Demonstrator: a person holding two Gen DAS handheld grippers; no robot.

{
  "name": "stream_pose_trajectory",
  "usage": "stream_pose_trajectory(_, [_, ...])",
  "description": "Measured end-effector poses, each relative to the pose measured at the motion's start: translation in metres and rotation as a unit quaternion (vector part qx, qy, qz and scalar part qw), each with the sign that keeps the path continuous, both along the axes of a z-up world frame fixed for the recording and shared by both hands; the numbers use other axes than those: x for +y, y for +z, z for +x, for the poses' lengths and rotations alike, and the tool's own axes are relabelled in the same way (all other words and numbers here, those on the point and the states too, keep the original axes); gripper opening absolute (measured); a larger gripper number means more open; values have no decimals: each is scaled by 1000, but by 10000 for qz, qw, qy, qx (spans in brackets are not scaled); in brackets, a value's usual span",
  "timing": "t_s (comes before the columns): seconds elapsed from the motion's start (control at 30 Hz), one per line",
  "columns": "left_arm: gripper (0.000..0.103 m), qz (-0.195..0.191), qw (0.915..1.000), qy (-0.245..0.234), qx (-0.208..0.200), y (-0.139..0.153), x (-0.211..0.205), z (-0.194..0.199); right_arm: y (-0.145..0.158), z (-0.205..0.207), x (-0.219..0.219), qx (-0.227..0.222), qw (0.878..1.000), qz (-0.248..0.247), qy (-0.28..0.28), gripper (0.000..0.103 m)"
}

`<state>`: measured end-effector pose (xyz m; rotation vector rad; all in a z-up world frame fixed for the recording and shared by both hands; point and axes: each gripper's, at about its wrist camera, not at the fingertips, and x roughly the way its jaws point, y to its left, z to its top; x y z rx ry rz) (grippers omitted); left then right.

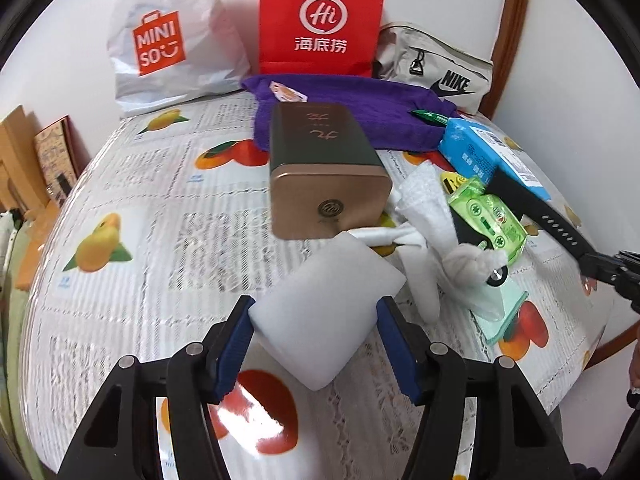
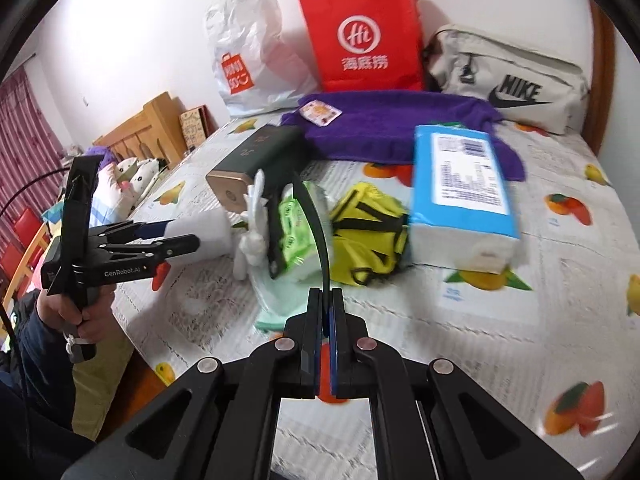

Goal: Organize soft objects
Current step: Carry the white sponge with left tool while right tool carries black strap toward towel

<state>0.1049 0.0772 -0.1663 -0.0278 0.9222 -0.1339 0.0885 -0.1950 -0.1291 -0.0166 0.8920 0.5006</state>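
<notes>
My left gripper (image 1: 316,312) is shut on a white foam block (image 1: 324,312) and holds it just above the table; it also shows in the right wrist view (image 2: 208,236). My right gripper (image 2: 326,296) is shut on a thin black strap (image 2: 316,220) that curves up over the pile; the strap also shows in the left wrist view (image 1: 536,208). The pile holds a knotted white cloth (image 1: 432,216), a green wipes pack (image 1: 492,220), a yellow pouch (image 2: 368,236) and a blue tissue pack (image 2: 460,184). A purple towel (image 2: 392,124) lies behind.
A gold and dark tin box (image 1: 324,172) lies on the fruit-print table cover (image 1: 132,264). A white Miniso bag (image 1: 168,36), a red paper bag (image 1: 320,20) and a beige Nike bag (image 1: 440,68) stand along the back wall. A pale green cloth (image 1: 504,312) lies under the pile.
</notes>
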Motion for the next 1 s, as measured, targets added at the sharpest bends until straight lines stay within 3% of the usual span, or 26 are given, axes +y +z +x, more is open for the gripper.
stream_pose_trajectory(0.2, [60, 91, 9997, 237, 31, 1, 5, -12, -1, -15, -33, -87, 9993, -184, -300, 3])
stream_pose_trajectory(0.43, [61, 136, 9991, 358, 174, -8, 6, -22, -30, -22, -63, 184, 9973, -365, -606, 3])
stream_pose_trajectory(0.67, [64, 85, 9988, 416, 244, -10, 7, -19, -57, -14, -65, 259, 9967, -540, -541, 7])
stream_pose_trajectory(1.0, [66, 70, 9988, 392, 269, -13, 6, -15, -67, 16, -55, 150, 9974, -467, -529, 7])
